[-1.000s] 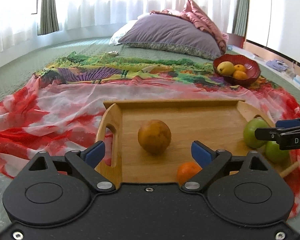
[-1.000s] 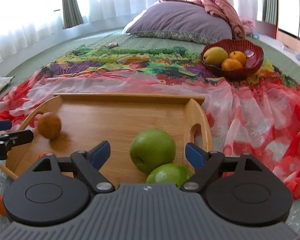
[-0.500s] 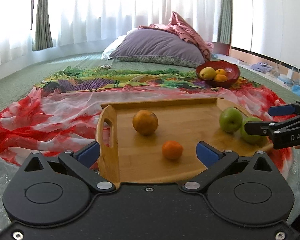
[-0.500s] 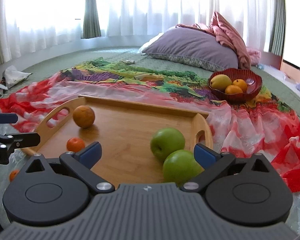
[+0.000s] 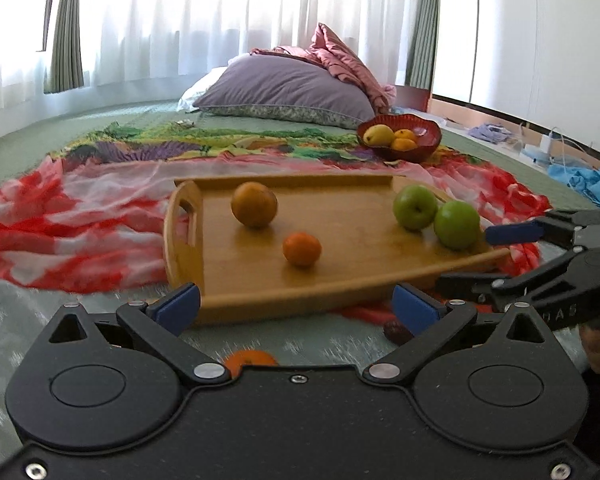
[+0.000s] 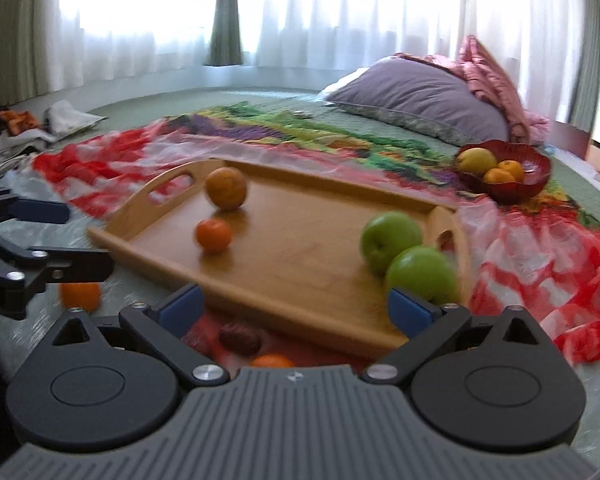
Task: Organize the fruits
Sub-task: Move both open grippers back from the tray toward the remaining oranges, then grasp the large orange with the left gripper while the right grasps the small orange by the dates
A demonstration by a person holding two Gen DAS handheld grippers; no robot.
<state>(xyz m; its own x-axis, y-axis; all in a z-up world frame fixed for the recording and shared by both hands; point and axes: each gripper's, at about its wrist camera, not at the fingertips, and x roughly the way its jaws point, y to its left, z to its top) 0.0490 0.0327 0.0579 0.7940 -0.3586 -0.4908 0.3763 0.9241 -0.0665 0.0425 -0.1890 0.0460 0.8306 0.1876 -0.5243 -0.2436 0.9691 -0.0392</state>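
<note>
Currently the left gripper (image 5: 296,306) has its fingers spread wide with nothing between them; the right gripper (image 6: 294,308) likewise, fingers apart and empty. Both sit just short of the near edge of the tray (image 5: 260,280), which lies on the bed over a red scarf (image 5: 60,220). On the tray: a large orange (image 5: 254,205) and a tangerine (image 5: 301,249) toward the left handle, two green apples (image 6: 404,256) touching each other near the right handle. A red bowl (image 5: 416,148) with fruit stands well beyond the tray. Another tangerine (image 6: 80,295) lies off the tray, beside the left gripper's fingers.
</note>
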